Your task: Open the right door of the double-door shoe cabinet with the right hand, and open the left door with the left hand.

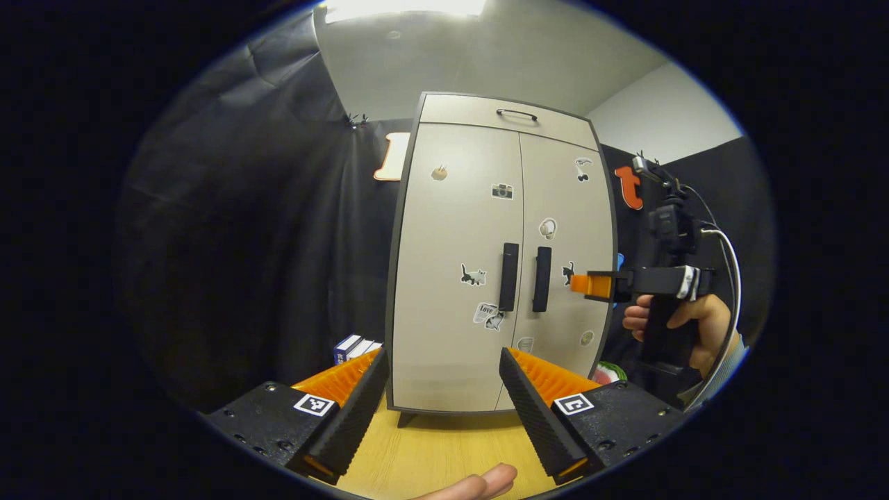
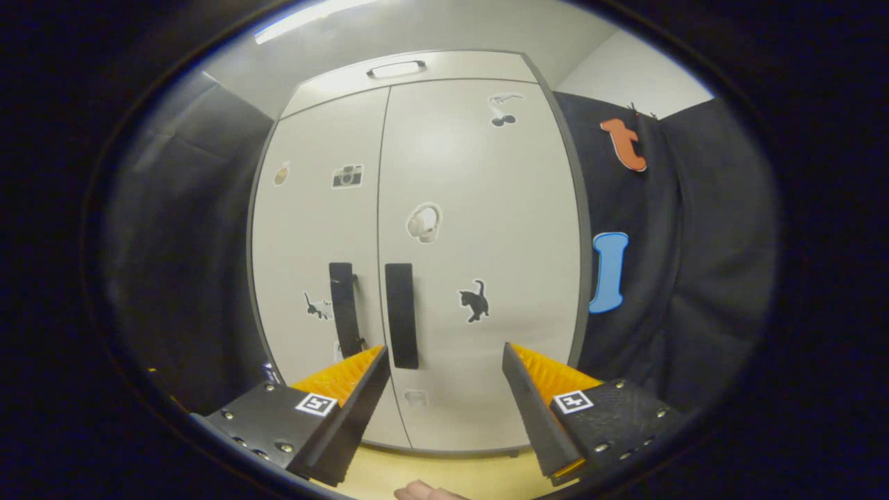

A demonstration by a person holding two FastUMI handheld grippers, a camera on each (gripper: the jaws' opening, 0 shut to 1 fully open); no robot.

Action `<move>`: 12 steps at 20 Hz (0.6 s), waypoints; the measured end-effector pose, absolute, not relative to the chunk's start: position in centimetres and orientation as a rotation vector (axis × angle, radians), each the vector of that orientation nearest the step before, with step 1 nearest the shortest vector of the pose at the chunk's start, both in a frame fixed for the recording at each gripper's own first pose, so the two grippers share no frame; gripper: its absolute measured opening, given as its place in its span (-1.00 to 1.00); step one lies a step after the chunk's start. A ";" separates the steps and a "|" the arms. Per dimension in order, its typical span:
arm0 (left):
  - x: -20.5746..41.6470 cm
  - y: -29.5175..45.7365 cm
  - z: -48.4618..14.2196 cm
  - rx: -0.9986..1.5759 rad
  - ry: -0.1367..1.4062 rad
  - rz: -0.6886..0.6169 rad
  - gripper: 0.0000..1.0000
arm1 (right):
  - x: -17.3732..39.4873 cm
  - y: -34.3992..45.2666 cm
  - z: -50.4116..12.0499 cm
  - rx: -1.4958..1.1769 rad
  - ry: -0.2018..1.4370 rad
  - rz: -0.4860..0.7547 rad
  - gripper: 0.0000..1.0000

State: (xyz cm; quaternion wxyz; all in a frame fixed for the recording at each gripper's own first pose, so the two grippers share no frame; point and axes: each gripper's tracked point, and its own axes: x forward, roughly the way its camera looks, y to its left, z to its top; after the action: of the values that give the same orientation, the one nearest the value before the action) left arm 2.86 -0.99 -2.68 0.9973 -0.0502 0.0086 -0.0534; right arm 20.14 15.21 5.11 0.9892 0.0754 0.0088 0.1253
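The shoe cabinet [image 2: 417, 229] hides its lower corners behind the right claw's fingers [image 2: 535, 403], small boxes [image 1: 355, 345] beside it sit half hidden, and the door stickers [image 1: 489, 314] are too small to read.

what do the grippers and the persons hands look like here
Each gripper is a black block body with screws and a square black-and-white marker tag on each finger base; the fingers are ribbed wedges. In the left gripper view, the right gripper has a black pistol grip, a camera on top and a pale cable; the hand shows a light sleeve.

Both grippers are gaping wide and holding nothing: the left gripper [image 1: 441, 406], the right gripper [image 2: 444, 403], a hand [image 1: 684, 330] gripping its handle.
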 end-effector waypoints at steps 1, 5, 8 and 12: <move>2.6 -1.1 -2.4 -0.093 0.006 -0.112 0.98 | 20.9 15.8 5.0 0.158 0.030 0.250 0.96; 1.9 -0.3 -2.8 -0.070 -0.008 -0.085 0.98 | 23.2 19.2 5.2 0.170 0.037 0.302 0.95; 1.2 -0.1 -3.3 -0.083 -0.004 -0.090 0.97 | 24.6 21.2 5.2 0.150 0.018 0.323 0.95; 1.0 1.1 -3.4 -0.090 -0.010 -0.085 0.97 | 26.3 22.4 5.0 0.135 0.008 0.294 0.94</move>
State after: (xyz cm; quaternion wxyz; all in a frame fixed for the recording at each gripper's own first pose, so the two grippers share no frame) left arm 0.98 1.12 -3.38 0.9981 -0.0451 -0.0050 -0.0422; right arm 26.34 22.43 5.03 0.9869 0.0674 0.0041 0.1465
